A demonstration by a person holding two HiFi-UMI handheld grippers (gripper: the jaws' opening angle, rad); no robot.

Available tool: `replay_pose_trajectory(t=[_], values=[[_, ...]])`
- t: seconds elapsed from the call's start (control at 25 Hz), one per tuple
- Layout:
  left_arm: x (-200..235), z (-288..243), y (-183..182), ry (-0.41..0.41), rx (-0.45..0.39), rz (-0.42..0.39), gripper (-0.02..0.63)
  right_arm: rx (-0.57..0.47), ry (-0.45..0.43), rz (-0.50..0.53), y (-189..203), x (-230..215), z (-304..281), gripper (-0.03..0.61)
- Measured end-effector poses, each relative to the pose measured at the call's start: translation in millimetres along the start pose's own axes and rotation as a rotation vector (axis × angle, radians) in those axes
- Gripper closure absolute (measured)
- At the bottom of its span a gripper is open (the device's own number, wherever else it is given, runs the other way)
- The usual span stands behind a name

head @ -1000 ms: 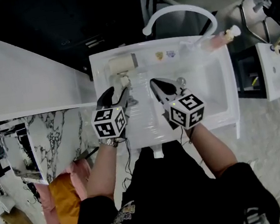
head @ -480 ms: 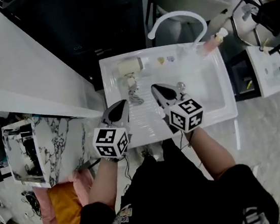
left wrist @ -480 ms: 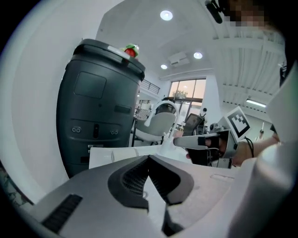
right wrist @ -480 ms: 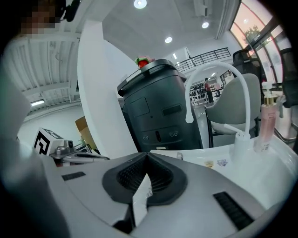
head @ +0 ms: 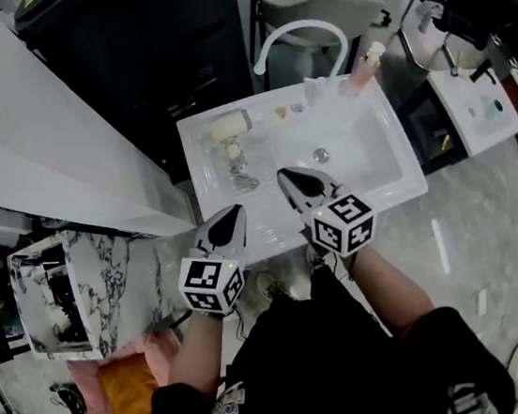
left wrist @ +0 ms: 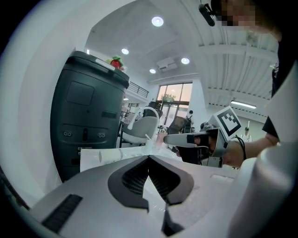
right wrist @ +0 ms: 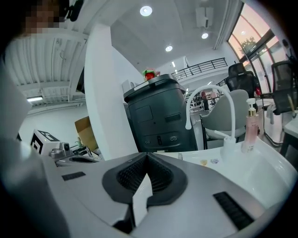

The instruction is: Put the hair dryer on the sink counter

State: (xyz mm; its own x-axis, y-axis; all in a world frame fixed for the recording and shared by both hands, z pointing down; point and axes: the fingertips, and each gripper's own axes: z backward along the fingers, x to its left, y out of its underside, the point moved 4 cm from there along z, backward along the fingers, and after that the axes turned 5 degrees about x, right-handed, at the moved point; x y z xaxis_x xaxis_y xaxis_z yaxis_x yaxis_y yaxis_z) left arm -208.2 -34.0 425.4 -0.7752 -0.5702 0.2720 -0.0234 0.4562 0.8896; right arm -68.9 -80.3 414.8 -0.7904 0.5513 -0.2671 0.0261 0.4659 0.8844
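I see the hair dryer (head: 230, 127), cream and stubby, lying on the sink tabletop (head: 204, 166) at ten o'clock of the basin (head: 357, 162), with its cord (head: 238, 168) bunched at its six o'clock. My left claw (head: 233, 212) and right claw (head: 283, 176) are both closed and empty. The dryer's finer detail is too small to make out.

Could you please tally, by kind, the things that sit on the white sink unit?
Hair dryer: 1
Faucet: 1
Pink pump bottle: 1
Small pieces on the back rim: 2
Total: 5
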Motion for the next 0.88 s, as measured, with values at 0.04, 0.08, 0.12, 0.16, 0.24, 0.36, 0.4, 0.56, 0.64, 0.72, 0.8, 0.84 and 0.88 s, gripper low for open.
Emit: replay_pose_trajectory(t=[0.04, 0.08, 0.12, 0.16, 0.24, 0.36, 0.4, 0.56, 0.64, 0.72, 0.8, 0.84, 0.88], values=[[-6.4, 1.9, 1.7, 0.011, 0.003, -0.001, 0.611, -0.005, 0.005, 0.001, 0.6, 0.5, 6.8, 0.58], [-12.6, 4.1, 3.3, 0.019, 0.003, -0.001, 0.611, -0.011, 0.009, 0.001, 1.2, 0.7, 13.5, 0.58], [-18.4, 6.3, 4.8, 0.024, 0.003, -0.001, 0.611, -0.017, 0.013, 0.0, 1.8, 0.7, 19.9, 0.58], [-24.0, 8.2, 6.5, 0.025, 0.004, -0.001, 0.611, -0.024, 0.017, -0.001, 2.0, 0.7, 26.4, 0.58], [-35.2, 10.2, 9.7, 0.025, 0.007, 0.0, 0.611, -0.036, 0.019, 0.0, 2.2, 0.4, 40.0, 0.58], [-57.2, 9.1, 11.6, 0.023, 0.003, 0.001, 0.611, -0.054, 0.013, 0.011, 4.0, -3.6, 63.9, 0.58], [-66.0, 7.9, 12.0, 0.019, 0.0, -0.002, 0.611, -0.059, 0.01, 0.017, 4.6, -6.0, 72.6, 0.58], [-104.6, 3.2, 15.0, -0.03, -0.018, -0.005, 0.611, -0.074, -0.024, 0.031, 11.6, -16.2, 109.7, 0.58], [-126.7, 1.2, 16.2, -0.071, -0.035, 0.009, 0.611, -0.076, -0.047, 0.047, 15.0, -21.7, 132.4, 0.58], [-151.8, 1.6, 18.3, -0.116, -0.054, 0.019, 0.611, -0.079, -0.074, 0.06, 19.4, -26.9, 156.8, 0.58], [-177.4, 5.1, 22.4, -0.168, -0.072, 0.024, 0.611, -0.082, -0.105, 0.07, 25.2, -31.8, 180.4, 0.58], [-189.9, 7.6, 25.6, -0.193, -0.081, 0.026, 0.611, -0.083, -0.121, 0.074, 28.8, -33.6, 191.7, 0.58], [-202.2, 10.2, 29.5, -0.214, -0.088, 0.026, 0.611, -0.084, -0.137, 0.078, 32.7, -34.9, 202.6, 0.58]])
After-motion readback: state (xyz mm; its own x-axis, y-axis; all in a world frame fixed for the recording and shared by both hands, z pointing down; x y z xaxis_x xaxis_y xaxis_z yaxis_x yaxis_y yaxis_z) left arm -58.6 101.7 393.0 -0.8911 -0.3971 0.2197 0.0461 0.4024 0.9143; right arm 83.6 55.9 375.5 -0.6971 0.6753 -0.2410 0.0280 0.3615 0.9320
